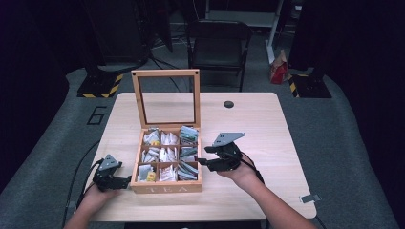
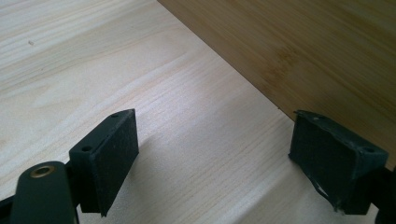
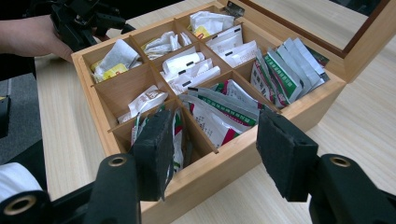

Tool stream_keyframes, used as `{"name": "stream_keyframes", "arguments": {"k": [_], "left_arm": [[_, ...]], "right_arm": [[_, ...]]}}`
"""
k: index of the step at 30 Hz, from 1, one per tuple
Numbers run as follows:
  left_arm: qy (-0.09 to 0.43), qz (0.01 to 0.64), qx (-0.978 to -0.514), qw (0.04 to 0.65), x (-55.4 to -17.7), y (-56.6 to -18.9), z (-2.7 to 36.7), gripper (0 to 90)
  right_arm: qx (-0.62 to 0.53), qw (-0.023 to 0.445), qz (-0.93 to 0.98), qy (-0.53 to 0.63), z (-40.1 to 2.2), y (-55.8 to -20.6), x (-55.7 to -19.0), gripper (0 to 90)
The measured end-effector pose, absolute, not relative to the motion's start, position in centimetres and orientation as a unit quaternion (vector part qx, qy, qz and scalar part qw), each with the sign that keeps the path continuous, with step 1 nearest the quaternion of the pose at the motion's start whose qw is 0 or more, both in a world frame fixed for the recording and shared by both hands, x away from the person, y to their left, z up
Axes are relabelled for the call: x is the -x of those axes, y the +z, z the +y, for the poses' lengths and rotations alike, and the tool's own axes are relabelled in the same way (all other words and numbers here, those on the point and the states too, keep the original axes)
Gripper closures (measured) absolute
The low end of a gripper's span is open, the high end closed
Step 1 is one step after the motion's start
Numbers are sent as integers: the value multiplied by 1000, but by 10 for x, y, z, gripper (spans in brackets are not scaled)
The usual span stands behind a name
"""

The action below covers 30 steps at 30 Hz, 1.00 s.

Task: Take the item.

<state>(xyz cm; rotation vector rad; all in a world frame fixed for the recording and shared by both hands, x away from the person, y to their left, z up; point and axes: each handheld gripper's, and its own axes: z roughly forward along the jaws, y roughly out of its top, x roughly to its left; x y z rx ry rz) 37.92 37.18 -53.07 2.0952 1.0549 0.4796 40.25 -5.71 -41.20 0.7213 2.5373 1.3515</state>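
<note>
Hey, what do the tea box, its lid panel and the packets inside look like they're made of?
The light-brown nine-compartment tea box looks like bamboo or wood, smooth, with fine grain lines. Its raised lid's panel seems clear glass or plastic: the pale wooden table shows through it. The white and green packets look like glossy paper or foil; which, I can't tell.

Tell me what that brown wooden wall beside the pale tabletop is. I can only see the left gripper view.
Observer: It is the left side of a wooden tea box with TEA lettered on its front. The left tool waits open beside it.
Operator: Is the box shut?
Observer: No, its see-through lid stands upright at the back.
Operator: What is inside?
Observer: Nine compartments, all holding tea bags.
Operator: And the other hand?
Observer: The right tool is at the box's right side, with its jaws apart and holding nothing.
</note>
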Motion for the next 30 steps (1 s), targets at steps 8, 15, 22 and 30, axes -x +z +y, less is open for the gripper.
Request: {"name": "stream_keyframes", "arguments": {"k": [8,15,22,30], "left_arm": [[186,410,-815,365,-379,-531,372,150],[187,410,-814,365,-379,-531,372,150],[186,410,-815,365,-379,-531,372,150],[187,411,-814,366,-379,-531,372,150]], "right_arm": [[-230,82,856,456,-48,-415,-404,485],[-226,80,855,459,-42,-417,-403,527],[-221,76,858,458,-39,-420,-406,553],[-220,73,859,456,-35,-426,-409,589]]}}
